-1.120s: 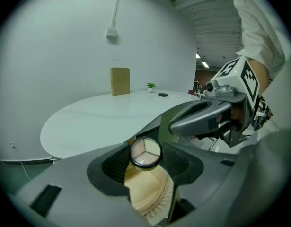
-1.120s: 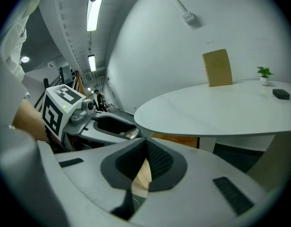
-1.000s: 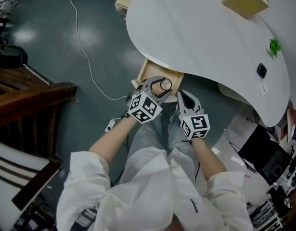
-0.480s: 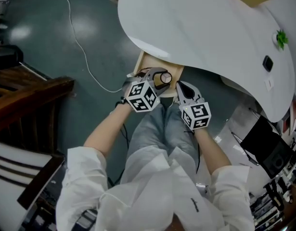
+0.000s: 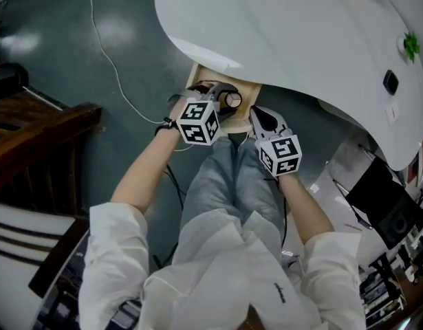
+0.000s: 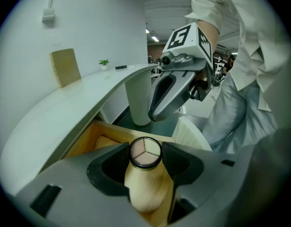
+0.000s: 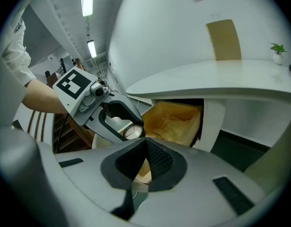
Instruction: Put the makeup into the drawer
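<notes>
My left gripper [image 5: 227,100] is shut on a round makeup compact [image 5: 233,100] with a black rim and three pale pans [image 6: 145,152]. It holds the compact just above the open wooden drawer [image 5: 247,105] that is pulled out from under the white table [image 5: 280,40]. In the left gripper view the drawer's wooden inside [image 6: 101,138] lies directly below the compact. My right gripper [image 5: 257,117] hangs just right of the drawer, jaws shut and empty. In the right gripper view the drawer [image 7: 176,119] stands open ahead, with the left gripper [image 7: 124,126] and the compact [image 7: 131,131] to its left.
The table's edge overhangs the back of the drawer. A dark wooden chair [image 5: 39,136] stands at the left, and a white cable [image 5: 108,53] runs over the grey floor. A wooden block [image 6: 65,67] and a small plant [image 6: 104,63] sit on the table.
Both grippers have sunk toward the drawer. The left one has rolled and carried the compact over the drawer's opening. The right jaws stayed shut.
</notes>
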Motion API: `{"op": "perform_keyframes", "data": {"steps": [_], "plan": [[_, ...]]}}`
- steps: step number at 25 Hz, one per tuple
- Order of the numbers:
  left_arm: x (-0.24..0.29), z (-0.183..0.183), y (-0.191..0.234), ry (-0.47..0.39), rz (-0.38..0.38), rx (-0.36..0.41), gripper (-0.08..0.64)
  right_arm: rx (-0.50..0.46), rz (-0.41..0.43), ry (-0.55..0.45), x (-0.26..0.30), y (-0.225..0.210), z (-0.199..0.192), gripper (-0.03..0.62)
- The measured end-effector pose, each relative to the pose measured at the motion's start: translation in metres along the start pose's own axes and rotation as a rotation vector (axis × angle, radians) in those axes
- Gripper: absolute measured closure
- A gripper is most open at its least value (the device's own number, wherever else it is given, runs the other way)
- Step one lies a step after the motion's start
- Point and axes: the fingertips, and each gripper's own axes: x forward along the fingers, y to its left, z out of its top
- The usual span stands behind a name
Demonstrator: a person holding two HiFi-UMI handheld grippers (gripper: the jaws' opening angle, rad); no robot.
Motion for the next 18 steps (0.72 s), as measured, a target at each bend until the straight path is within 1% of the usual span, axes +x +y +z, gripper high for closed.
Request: {"op": "perform_keyframes", "data": {"steps": [3, 10, 14, 18], "plan": [[0.012, -0.006, 0.001, 0.006, -0.025, 0.023, 0.331, -0.001, 0.002, 0.005, 0.007, -0.003, -0.006, 0.575], [0.039, -0.015, 0.002, 0.064, -0.079, 0.076, 0.331, 0.012, 0.010, 0.003, 0.017, -0.004, -0.014, 0.575], [0.054, -0.025, -0.004, 0.107, -0.138, 0.117, 0.331, 0.018, 0.006, 0.004, 0.019, -0.007, -0.019, 0.575], [0.067, -0.031, -0.008, 0.124, -0.183, 0.159, 0.331, 0.016, 0.003, 0.011, 0.023, -0.011, -0.024, 0.575]]}}
